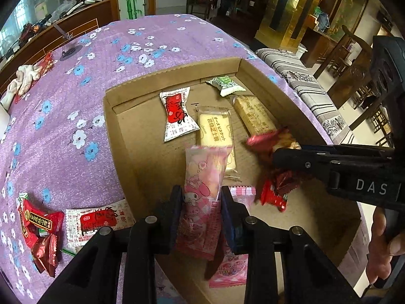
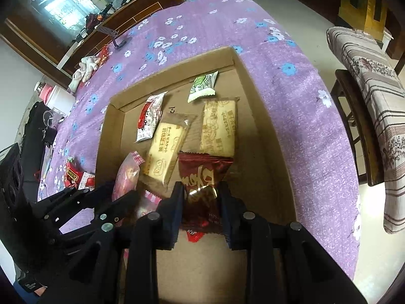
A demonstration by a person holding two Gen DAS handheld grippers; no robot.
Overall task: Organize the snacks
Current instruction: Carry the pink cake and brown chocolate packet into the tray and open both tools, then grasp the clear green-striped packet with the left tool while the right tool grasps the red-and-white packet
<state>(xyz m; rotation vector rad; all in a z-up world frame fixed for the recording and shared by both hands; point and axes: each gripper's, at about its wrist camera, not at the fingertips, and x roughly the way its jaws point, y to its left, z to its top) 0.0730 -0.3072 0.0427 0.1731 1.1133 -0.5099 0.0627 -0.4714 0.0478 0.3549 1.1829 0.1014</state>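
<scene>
A shallow cardboard tray (image 1: 174, 76) (image 2: 258, 116) lies on the purple flowered tablecloth. My left gripper (image 1: 202, 202) is shut on a pink cartoon snack packet (image 1: 202, 185) (image 2: 125, 177) and holds it over the tray's near part. My right gripper (image 2: 201, 195) (image 1: 278, 157) is shut on a dark red snack packet (image 2: 202, 172) (image 1: 268, 141) above the tray. In the tray lie two cheese biscuit packs (image 1: 215, 129) (image 2: 219, 126), a red-and-white packet (image 1: 177, 114) (image 2: 149, 116), a green packet (image 1: 225, 83) (image 2: 203, 84) and a pink striped packet (image 1: 229, 271).
Loose red snacks (image 1: 38, 228) and a red-and-white packet (image 1: 98, 223) lie on the cloth left of the tray. White gloves (image 1: 25, 78) and a small stand (image 1: 68, 48) sit at the table's far left. A cushioned bench (image 2: 367, 96) stands right of the table.
</scene>
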